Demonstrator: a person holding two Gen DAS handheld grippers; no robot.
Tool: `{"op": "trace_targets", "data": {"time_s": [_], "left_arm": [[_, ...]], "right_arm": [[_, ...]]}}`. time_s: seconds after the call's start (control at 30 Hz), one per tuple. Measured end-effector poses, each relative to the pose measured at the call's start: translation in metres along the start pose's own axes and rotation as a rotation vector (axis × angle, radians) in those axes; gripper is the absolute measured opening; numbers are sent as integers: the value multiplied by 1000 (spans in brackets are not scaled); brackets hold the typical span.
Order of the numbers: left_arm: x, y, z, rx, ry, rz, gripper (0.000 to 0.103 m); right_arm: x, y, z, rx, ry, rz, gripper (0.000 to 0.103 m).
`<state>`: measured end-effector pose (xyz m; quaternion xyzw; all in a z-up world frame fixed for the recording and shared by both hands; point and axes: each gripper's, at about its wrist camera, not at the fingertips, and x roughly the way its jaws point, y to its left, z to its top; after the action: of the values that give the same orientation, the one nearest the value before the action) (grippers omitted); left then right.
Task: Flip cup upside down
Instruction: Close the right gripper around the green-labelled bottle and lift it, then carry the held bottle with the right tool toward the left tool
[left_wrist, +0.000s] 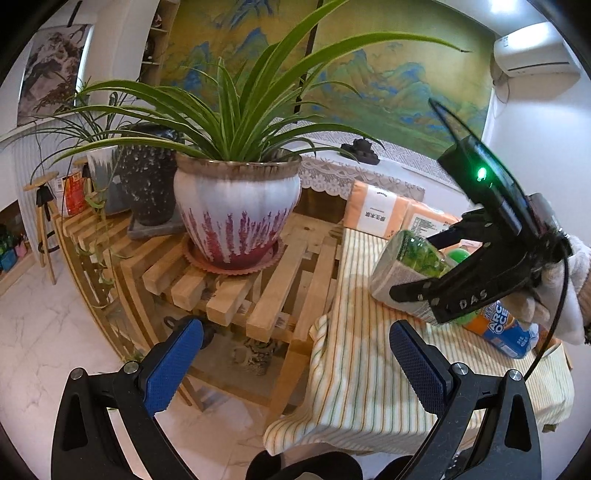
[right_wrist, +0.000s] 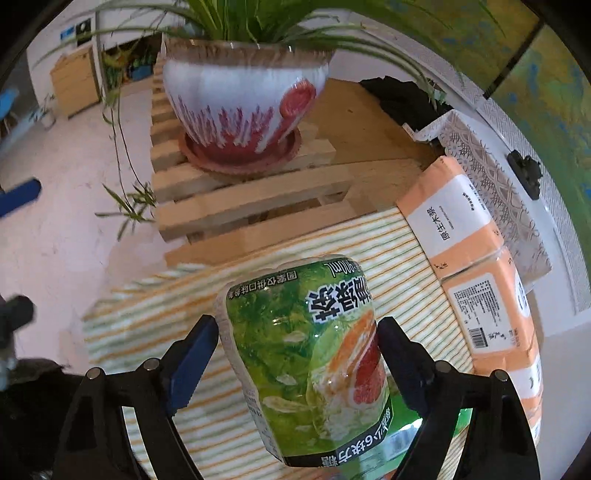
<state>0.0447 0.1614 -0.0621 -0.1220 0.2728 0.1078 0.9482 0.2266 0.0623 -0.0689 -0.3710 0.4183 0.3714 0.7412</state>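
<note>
The cup (right_wrist: 306, 354) is a clear plastic one with a green printed label. My right gripper (right_wrist: 297, 343) is shut on it and holds it tilted, bottom away from the camera, above the striped tablecloth (right_wrist: 147, 332). In the left wrist view the cup (left_wrist: 410, 269) lies on its side in the right gripper (left_wrist: 417, 266), above the cloth (left_wrist: 369, 369). My left gripper (left_wrist: 295, 354) is open and empty, off the table's left front corner.
A white and purple plant pot (left_wrist: 236, 206) stands on a slatted wooden stand (left_wrist: 258, 295) left of the table. Orange tissue packs (right_wrist: 480, 280) lie at the right. A blue and orange bottle (left_wrist: 509, 332) lies behind the cup.
</note>
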Motion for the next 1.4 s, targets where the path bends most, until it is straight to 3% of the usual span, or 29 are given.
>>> {"op": "trace_targets", "data": {"time_s": [0.13,0.23,0.5,0.8,1.1,1.27,1.4], "left_arm": [[-9,3,-2,-2,-9,-4,102],[-17,5,-4,-4,-19,-10,102],[-31,1,-13,13,-21,-56,102],[-31,-9,-15,39,-15,-78,102],[-22,-19,-9,70,13,-105,102],[-12,-30,-5,82,61,-147,102],[-1,-38,-2,79,84,-175,102]], "right_arm": [[-19,-3,-3,159,-17,22,85],[-31,-13,-14,337,-7,86,85],[-43,-25,-69,746,61,223,85],[-21,-26,-95,960,136,314,85],[-28,-25,-91,939,76,282,86],[-34,-27,-91,895,34,302,86],[-23,-35,-95,916,60,337,86]]}}
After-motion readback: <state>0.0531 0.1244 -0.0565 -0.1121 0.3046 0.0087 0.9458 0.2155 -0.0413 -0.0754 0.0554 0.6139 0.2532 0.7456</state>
